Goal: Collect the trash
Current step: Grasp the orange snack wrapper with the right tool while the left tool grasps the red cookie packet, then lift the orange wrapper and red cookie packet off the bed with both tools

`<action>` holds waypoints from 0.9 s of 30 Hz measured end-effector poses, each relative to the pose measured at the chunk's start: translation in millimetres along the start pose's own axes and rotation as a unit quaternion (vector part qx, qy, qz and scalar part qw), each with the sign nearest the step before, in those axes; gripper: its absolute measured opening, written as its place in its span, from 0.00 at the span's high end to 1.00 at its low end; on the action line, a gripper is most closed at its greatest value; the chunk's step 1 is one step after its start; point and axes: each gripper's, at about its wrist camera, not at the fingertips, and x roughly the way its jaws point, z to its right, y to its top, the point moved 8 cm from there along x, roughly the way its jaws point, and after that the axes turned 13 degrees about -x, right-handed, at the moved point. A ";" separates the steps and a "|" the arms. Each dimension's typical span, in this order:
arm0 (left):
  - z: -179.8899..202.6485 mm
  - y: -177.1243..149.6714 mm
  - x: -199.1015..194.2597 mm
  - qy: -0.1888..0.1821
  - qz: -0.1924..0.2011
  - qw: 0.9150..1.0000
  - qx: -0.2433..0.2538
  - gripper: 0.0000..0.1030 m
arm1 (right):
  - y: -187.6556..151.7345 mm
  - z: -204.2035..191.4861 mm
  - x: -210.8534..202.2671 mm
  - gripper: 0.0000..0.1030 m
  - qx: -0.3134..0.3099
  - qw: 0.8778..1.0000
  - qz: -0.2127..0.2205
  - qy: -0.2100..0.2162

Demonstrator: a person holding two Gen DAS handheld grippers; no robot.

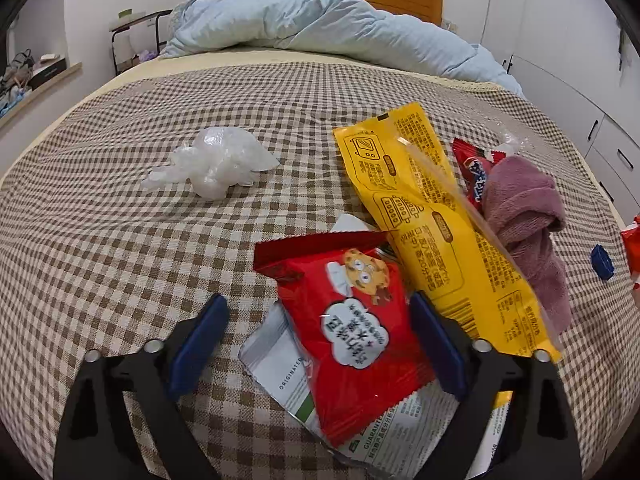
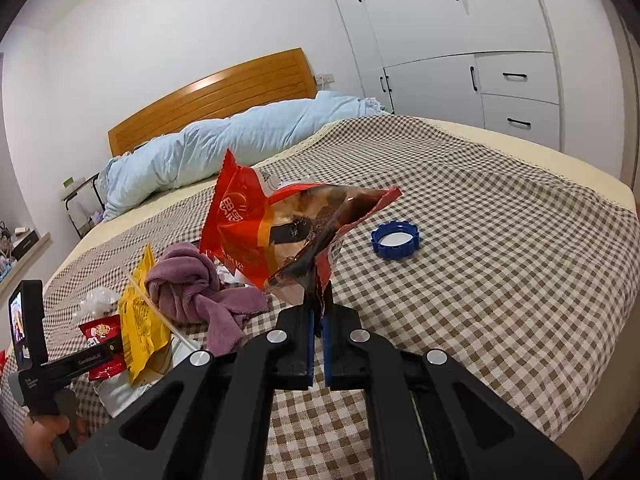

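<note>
Wrapper (image 2: 280,236) stands upright, pinched in right hand-held gripper (image 2: 319,316); left hand-held gripper (image 1: 320,344) gapes wide.

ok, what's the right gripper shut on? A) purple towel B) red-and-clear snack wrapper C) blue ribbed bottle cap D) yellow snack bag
B: the right gripper pinches the red-and-clear snack wrapper upright, while the blue ribbed bottle cap lies apart on the checked bedspread.

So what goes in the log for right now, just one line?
left gripper: open, around cookie packet | right gripper: shut on red wrapper, lifted | blue cap: on bed
</note>
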 end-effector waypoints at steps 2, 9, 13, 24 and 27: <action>1.5 -0.1 -2.6 -0.006 0.003 1.000 0.000 0.37 | -0.2 -0.9 0.1 0.97 -0.003 1.000 0.000 -0.001; -7.4 2.7 -18.2 -0.029 0.016 0.999 -0.005 0.56 | 1.4 1.7 -1.4 0.97 0.001 1.000 0.004 0.001; -13.2 6.6 -29.2 -0.042 0.027 0.999 -0.005 0.58 | 1.2 1.2 -1.9 0.97 -0.004 1.000 0.005 -0.001; -21.1 11.5 -61.1 -0.073 0.056 0.996 0.002 0.58 | -0.5 -9.9 -1.2 0.97 -0.017 1.000 0.006 0.006; -11.9 6.1 -68.5 -0.107 0.054 0.993 0.008 0.58 | -0.4 -13.5 -3.2 0.97 -0.022 1.000 0.010 0.009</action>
